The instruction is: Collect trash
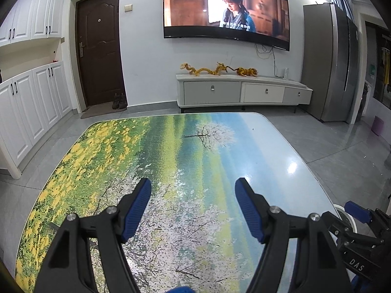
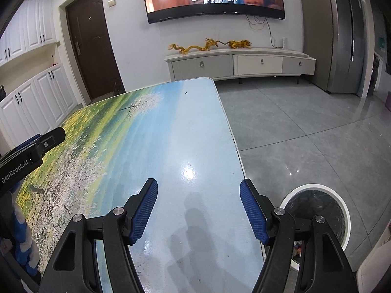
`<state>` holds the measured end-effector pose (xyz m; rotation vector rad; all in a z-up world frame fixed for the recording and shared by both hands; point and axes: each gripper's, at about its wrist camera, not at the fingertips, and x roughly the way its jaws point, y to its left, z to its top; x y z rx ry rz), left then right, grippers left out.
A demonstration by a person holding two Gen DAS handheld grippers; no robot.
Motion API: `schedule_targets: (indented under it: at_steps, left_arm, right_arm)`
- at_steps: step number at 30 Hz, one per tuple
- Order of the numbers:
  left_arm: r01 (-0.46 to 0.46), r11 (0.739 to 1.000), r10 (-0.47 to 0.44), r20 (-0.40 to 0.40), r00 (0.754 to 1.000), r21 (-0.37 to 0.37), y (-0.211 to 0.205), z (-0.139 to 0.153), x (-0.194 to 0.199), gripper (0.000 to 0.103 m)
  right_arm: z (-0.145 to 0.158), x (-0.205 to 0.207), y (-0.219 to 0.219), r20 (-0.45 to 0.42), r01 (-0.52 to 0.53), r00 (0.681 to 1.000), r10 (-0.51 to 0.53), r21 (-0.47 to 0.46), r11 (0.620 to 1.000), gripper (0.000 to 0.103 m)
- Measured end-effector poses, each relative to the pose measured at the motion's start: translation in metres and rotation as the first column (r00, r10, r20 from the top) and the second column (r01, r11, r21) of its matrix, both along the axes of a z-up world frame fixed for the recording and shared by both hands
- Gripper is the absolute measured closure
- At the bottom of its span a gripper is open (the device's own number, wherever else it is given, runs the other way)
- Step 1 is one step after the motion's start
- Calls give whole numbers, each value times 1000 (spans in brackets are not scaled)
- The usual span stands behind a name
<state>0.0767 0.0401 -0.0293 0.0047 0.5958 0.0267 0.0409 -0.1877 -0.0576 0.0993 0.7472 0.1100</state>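
Observation:
My left gripper (image 1: 193, 188) is open and empty, held above the table (image 1: 110, 146) with its flower-landscape print. My right gripper (image 2: 199, 188) is open and empty above the blue right part of the table (image 2: 171, 127). A round white trash bin (image 2: 317, 210) with a dark liner stands on the floor just right of the table, beside my right gripper; some scraps show inside it low down. A sliver of its rim shows in the left wrist view (image 1: 345, 216). No loose trash shows on the table top in either view.
A TV cabinet (image 1: 244, 92) with yellow dragon figures stands against the far wall under a wall TV (image 1: 224, 9). A fridge (image 1: 334, 61) is at the right, white cupboards (image 1: 31, 102) and a brown door (image 1: 100, 48) at the left. Grey tile floor surrounds the table.

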Motion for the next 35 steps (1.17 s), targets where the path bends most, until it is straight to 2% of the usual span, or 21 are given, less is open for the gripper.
schedule_targets:
  at_steps: [10, 13, 31, 35]
  left_arm:
    - [26, 1000, -26, 3, 1000, -17, -6, 2, -4, 33]
    - [44, 999, -44, 6, 999, -23, -10, 3, -7, 26]
    - [178, 984, -178, 7, 984, -4, -55, 10, -18, 26]
    - [192, 981, -192, 11, 981, 1, -63, 13, -18, 26]
  right_arm:
    - [3, 0, -1, 7, 12, 1000, -12, 0, 1000, 34]
    - [6, -3, -5, 17, 26, 1000, -26, -9, 1000, 34]
    - [16, -21, -31, 51, 119, 992, -116, -51, 992, 34]
    - [16, -23, -40, 57, 140, 989, -138, -46, 989, 30]
